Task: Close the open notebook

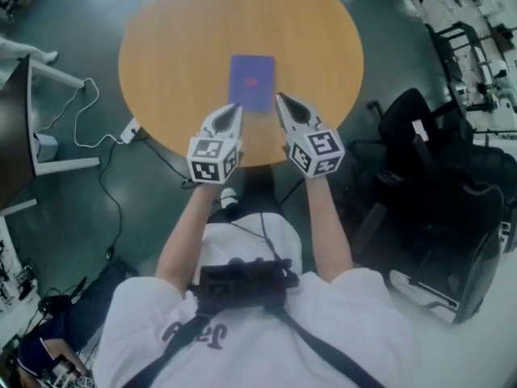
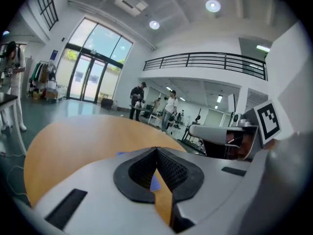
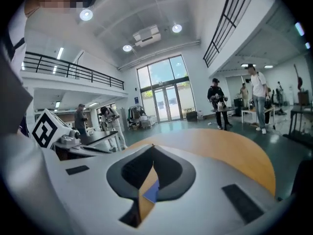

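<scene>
Round wooden table (image 1: 178, 39). A black chair (image 1: 420, 128) stands off its right edge. White cable (image 1: 81, 120) and power strip (image 1: 129, 130) lie on the floor at left. People stand far back in the hall.

The notebook (image 1: 252, 82) lies flat and closed near the table's middle, purple cover up. My left gripper (image 1: 237, 109) and right gripper (image 1: 281, 99) sit side by side just short of its near edge, tips pointing at it. Both have their jaws pressed together with nothing held.
</scene>
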Tool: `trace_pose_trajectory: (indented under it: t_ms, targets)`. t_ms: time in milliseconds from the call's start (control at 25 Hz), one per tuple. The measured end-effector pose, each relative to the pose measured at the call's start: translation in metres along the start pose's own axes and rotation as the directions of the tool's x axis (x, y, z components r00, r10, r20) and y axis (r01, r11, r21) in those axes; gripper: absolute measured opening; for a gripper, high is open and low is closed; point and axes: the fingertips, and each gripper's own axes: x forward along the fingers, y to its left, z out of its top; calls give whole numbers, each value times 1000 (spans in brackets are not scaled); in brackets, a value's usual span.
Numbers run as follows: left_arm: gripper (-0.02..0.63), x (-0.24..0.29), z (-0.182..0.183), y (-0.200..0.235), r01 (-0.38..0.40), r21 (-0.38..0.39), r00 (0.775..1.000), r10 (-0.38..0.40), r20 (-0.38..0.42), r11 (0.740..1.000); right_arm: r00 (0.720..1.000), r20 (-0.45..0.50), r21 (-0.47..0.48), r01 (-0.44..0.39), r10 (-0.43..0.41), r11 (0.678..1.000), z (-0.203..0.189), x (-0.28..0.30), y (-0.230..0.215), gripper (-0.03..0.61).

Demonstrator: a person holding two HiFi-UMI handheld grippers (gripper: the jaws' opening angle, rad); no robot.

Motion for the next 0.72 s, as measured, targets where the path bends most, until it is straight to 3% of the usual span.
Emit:
trace_pose_trajectory:
  t_ms: [280, 440, 720]
  targets:
    - [14, -82, 67, -28, -6, 134, 982, -19, 188, 991, 973, 162, -74, 177, -163, 981, 59, -57, 60, 21]
    - [14, -115, 88, -36, -36, 182, 961, -16, 277, 983, 959, 231, -78, 186, -164, 979, 67, -75, 93, 21]
    - [14, -132, 100, -44, -35, 190, 941, -32, 336, 981, 934, 285, -94, 253, -218, 963, 81, -95, 111, 20]
